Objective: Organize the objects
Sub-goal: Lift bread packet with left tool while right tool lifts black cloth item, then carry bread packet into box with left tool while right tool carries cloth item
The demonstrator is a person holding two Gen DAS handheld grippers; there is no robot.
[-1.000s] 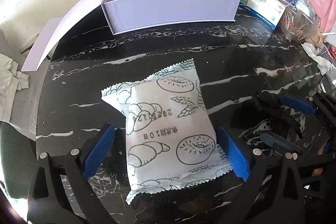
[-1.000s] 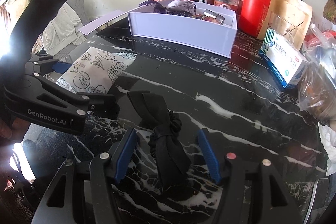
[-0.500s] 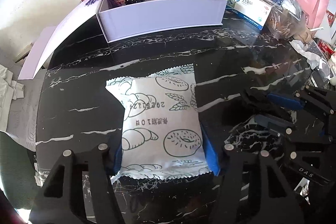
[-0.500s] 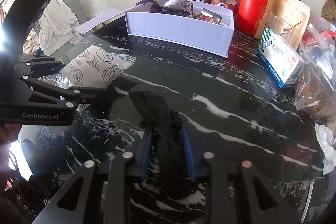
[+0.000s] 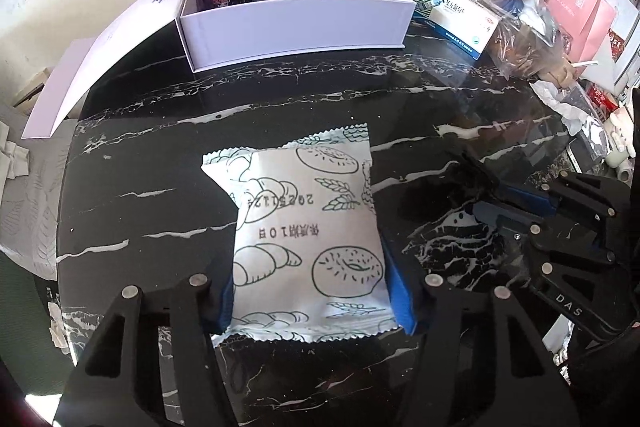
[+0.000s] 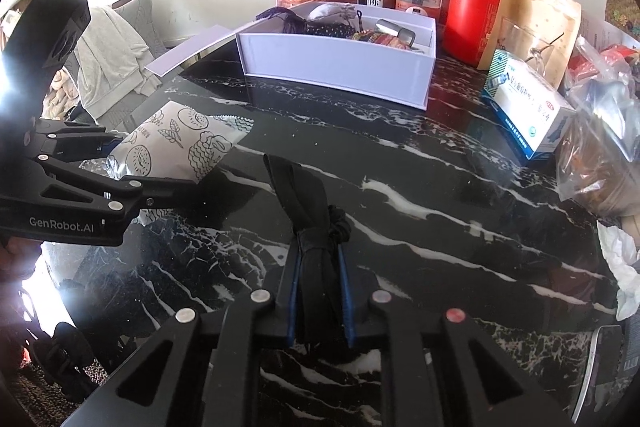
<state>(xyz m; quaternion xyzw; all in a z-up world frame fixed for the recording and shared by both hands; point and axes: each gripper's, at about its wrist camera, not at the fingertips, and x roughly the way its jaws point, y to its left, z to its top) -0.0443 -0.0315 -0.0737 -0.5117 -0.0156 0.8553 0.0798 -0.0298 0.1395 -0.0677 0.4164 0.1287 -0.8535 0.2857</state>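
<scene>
A white snack packet (image 5: 304, 235) printed with bread drawings lies on the black marble table (image 5: 160, 155). My left gripper (image 5: 310, 291) is shut on its near end, blue pads pressed against both sides. In the right wrist view the same packet (image 6: 180, 147) sits at the left in the left gripper (image 6: 120, 163). A black fabric hair tie with a bow (image 6: 308, 203) lies mid-table, and my right gripper (image 6: 320, 291) is shut on its near part. An open white box (image 5: 296, 19) with several small items stands at the back; in the right wrist view this box (image 6: 336, 63) is beyond the bow.
Behind the box stand jars, a red canister (image 6: 472, 19) and paper bags. A blue-and-white medicine carton (image 6: 528, 107) and plastic bags (image 6: 600, 155) crowd the right side. The box's lid flap (image 5: 88, 67) hangs over the table's left edge. A chair with grey cloth (image 6: 108, 55) stands beyond.
Both grippers have gone from open to shut: the left on the snack packet, the right on the black hair tie. Neither hand has shifted much.
</scene>
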